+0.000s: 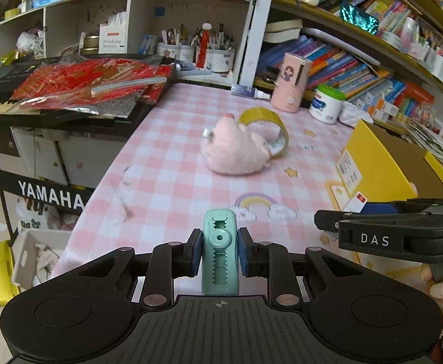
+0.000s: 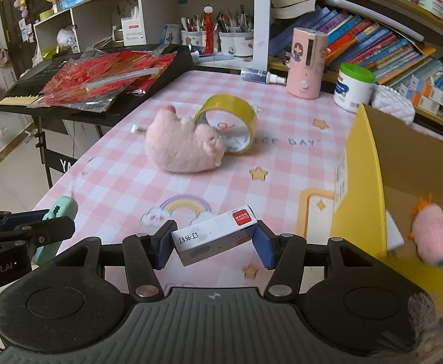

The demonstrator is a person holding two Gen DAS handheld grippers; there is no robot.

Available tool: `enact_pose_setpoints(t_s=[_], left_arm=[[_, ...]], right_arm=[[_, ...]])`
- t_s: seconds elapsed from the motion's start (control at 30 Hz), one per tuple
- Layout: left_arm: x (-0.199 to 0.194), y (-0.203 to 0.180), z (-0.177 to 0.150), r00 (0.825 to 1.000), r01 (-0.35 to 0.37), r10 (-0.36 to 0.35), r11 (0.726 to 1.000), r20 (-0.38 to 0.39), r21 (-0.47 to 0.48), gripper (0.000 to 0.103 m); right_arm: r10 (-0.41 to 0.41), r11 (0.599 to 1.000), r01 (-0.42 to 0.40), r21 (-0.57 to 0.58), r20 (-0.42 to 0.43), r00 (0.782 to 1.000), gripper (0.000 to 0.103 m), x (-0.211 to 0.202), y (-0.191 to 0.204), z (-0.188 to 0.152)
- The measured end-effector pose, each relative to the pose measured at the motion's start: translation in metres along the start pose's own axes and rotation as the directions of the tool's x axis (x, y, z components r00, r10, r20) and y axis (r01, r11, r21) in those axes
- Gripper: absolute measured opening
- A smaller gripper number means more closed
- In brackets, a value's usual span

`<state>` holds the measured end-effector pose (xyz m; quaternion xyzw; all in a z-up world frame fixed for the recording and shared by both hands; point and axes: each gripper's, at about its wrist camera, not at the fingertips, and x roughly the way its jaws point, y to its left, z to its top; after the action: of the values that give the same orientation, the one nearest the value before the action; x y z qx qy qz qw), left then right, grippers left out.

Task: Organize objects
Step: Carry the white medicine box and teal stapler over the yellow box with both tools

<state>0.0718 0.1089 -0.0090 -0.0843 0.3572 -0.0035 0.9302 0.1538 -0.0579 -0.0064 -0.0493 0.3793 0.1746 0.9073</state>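
Note:
My left gripper point(image 1: 219, 250) is shut on a mint-green stapler point(image 1: 219, 251) and holds it above the near edge of the pink checked table point(image 1: 166, 163). My right gripper point(image 2: 214, 239) is shut on a small white staple box with a red label point(image 2: 213, 235), just left of the open yellow cardboard box point(image 2: 364, 182). The stapler also shows at the left of the right wrist view point(image 2: 59, 212). A pink plush pig point(image 1: 236, 148) point(image 2: 182, 145) lies mid-table against a roll of yellow tape point(image 1: 270, 124) point(image 2: 230, 115). A pink plush toy point(image 2: 430, 233) lies inside the box.
A Yamaha keyboard point(image 1: 54, 97) with red foil packets on it stands left of the table. A pink humidifier point(image 2: 307, 62), a spray bottle point(image 2: 260, 75) and a white tub with a green lid point(image 2: 353, 86) stand at the back, below crowded bookshelves.

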Motion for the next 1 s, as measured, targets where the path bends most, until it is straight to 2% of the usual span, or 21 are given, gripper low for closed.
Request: enact_pose_setpoints(t_s=[0.27,0.5,1.0], left_arm=[[-0.032,0.002,-0.028,1.0,0.018,-0.018,1.0,-0.014,0.014,0.023],[-0.051,-0.01,-0.049,0.998,0.063,-0.06,0.995,-0.034,0.076,0.023],[-0.056,-0.05,-0.066,0.979,0.198,-0.186,0.961,-0.082,0.195,0.023]], right_arm=[[-0.005,0.999,0.005,0.034,-0.005,1.0,0.052,-0.032,0.016,-0.037],[-0.037,0.995,0.037,0.095,0.0,0.999,0.052,-0.06,0.017,-0.07],[-0.156,0.961,0.157,0.227,-0.021,0.988,0.052,-0.103,-0.01,-0.117]])
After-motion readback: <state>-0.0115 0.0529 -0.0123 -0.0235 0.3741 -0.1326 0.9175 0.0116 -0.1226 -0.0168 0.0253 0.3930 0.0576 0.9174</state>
